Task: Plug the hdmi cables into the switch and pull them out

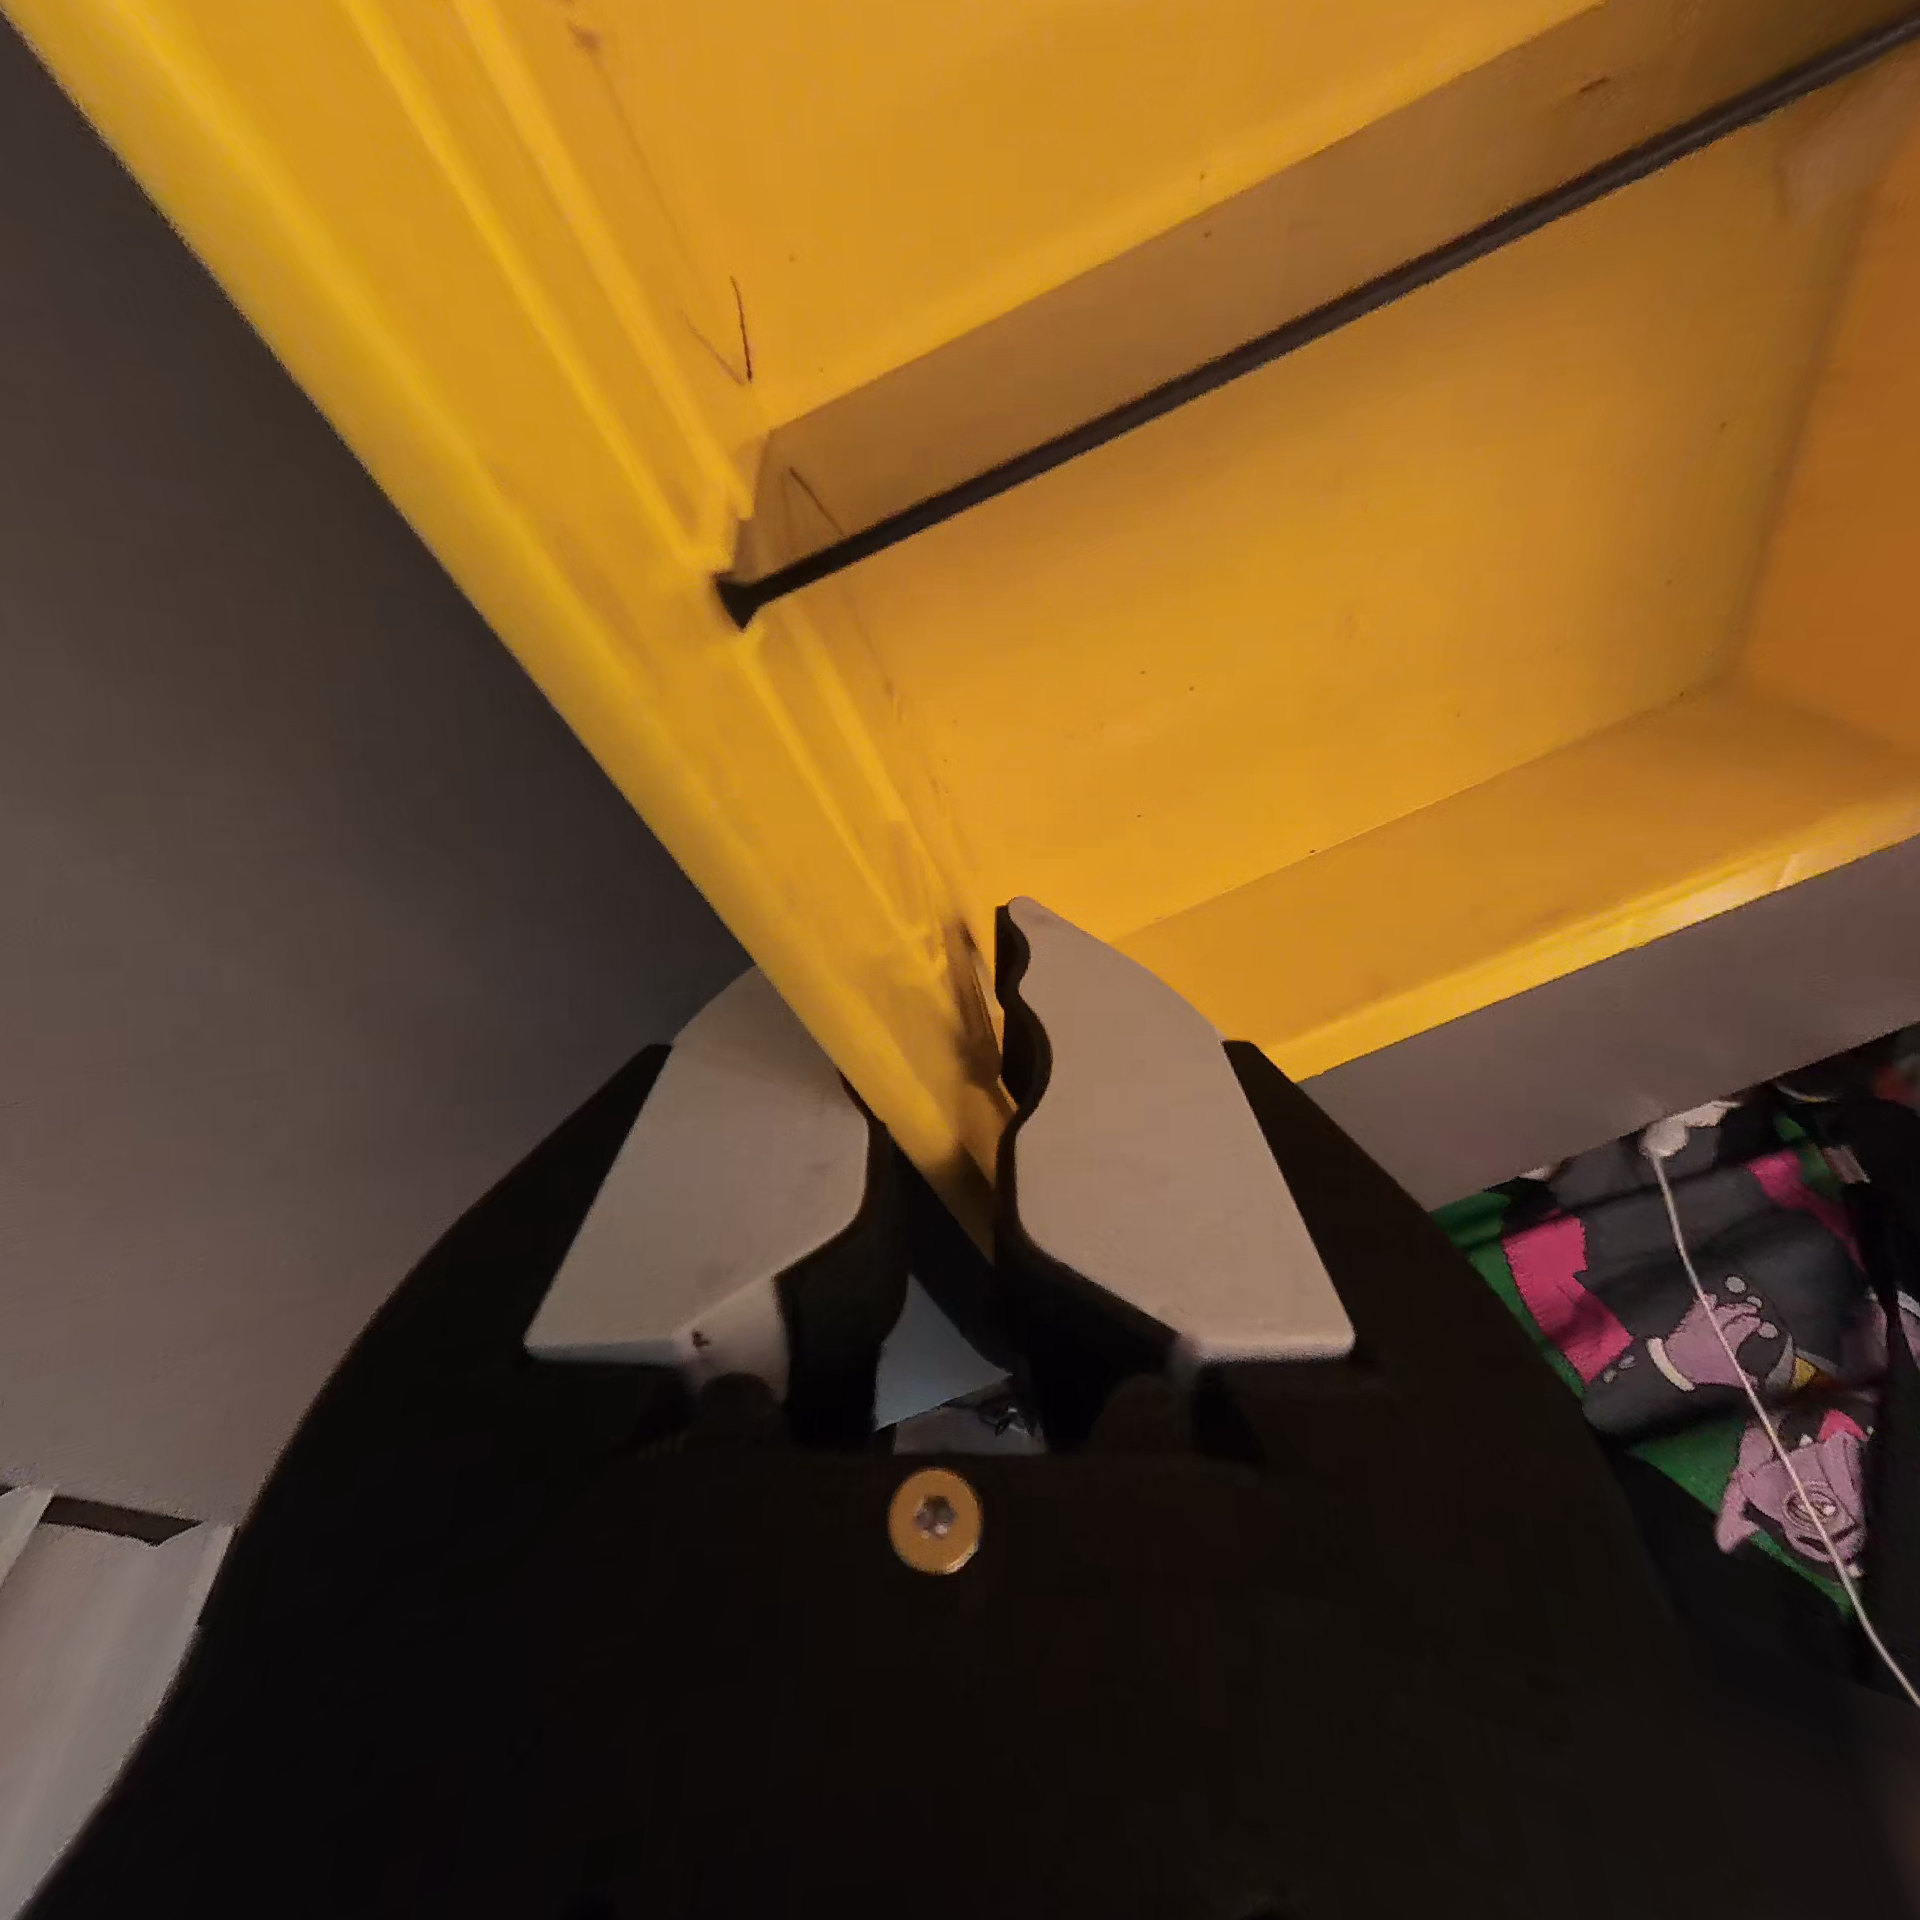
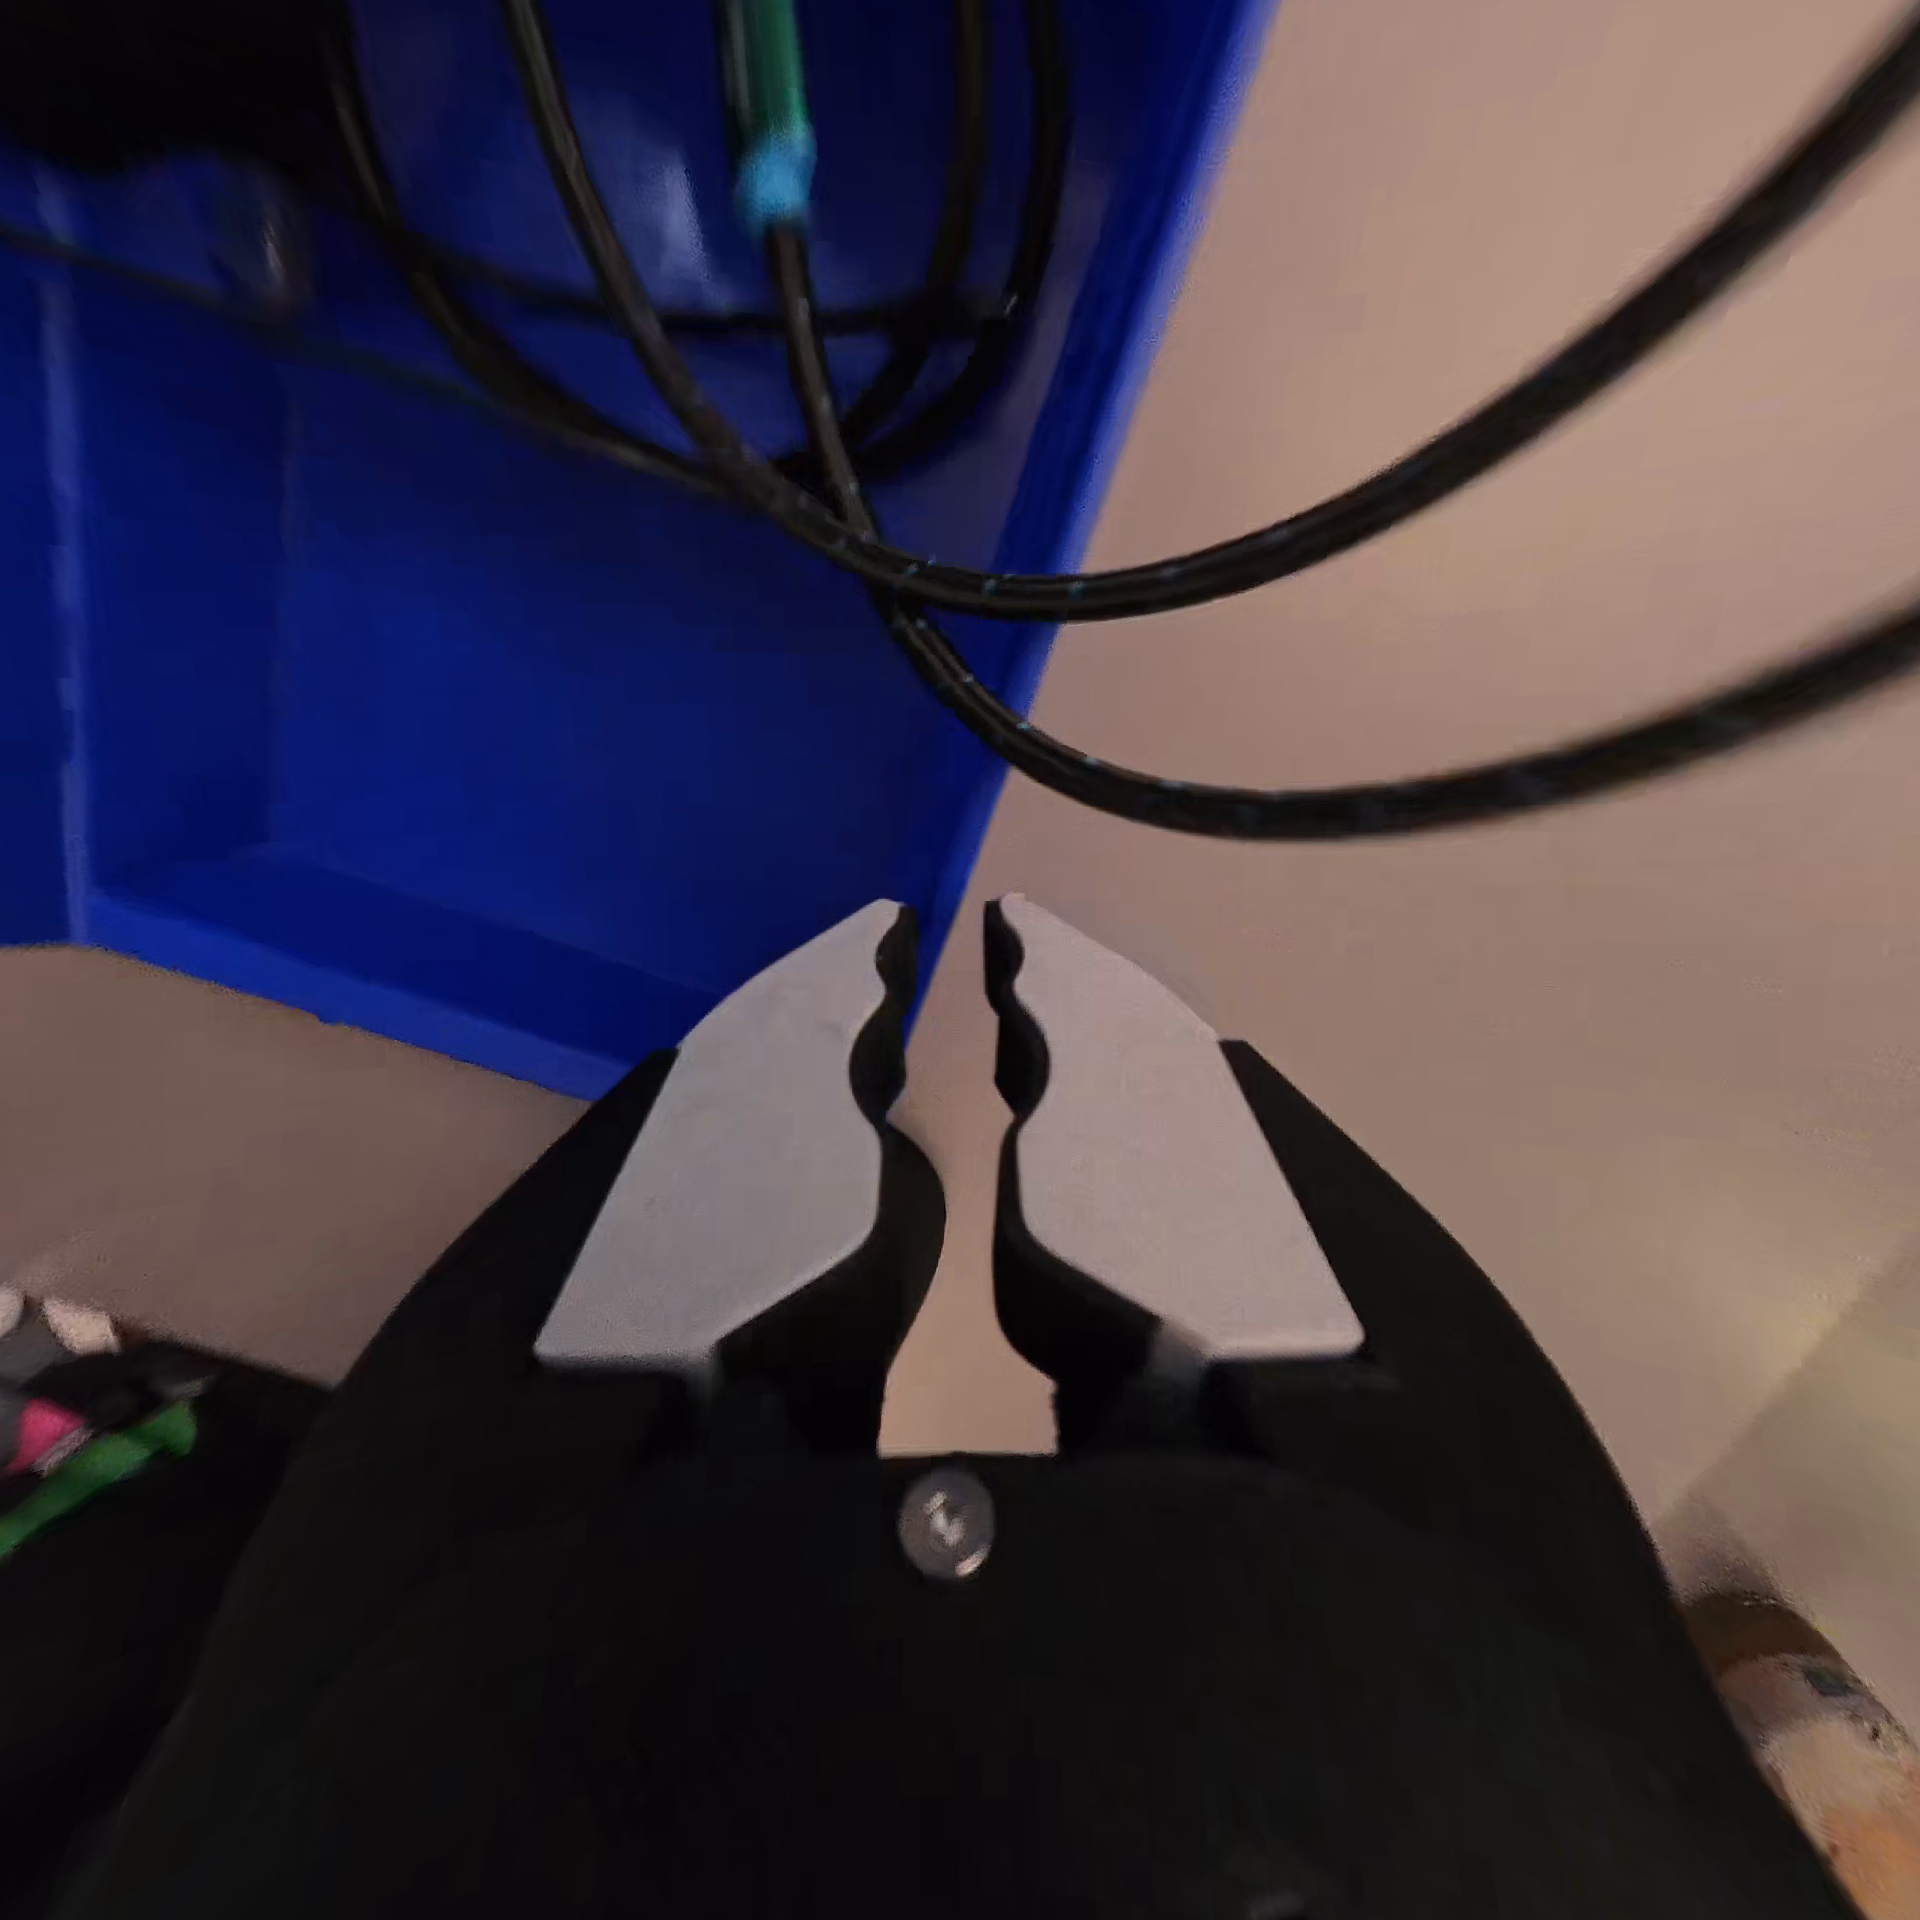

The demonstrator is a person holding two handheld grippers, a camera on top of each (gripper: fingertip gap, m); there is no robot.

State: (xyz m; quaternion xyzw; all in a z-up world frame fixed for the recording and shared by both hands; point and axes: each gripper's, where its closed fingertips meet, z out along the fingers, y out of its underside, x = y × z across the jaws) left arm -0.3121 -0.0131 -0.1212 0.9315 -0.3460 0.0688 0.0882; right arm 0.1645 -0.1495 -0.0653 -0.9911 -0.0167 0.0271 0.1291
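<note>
We see the left gripper (image 1: 935,1023) clamped on the rim of a yellow plastic bin (image 1: 1299,644). The right gripper (image 2: 951,925) is empty, fingers slightly parted. Black braided HDMI cables (image 2: 1195,592) loop from a blue plastic bin (image 2: 468,675) across the beige table (image 2: 1455,1039).

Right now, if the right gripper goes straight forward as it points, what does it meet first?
Probably the edge of the blue bin, just ahead of the right gripper; the black cables hang farther on. Depth is unclear.
</note>
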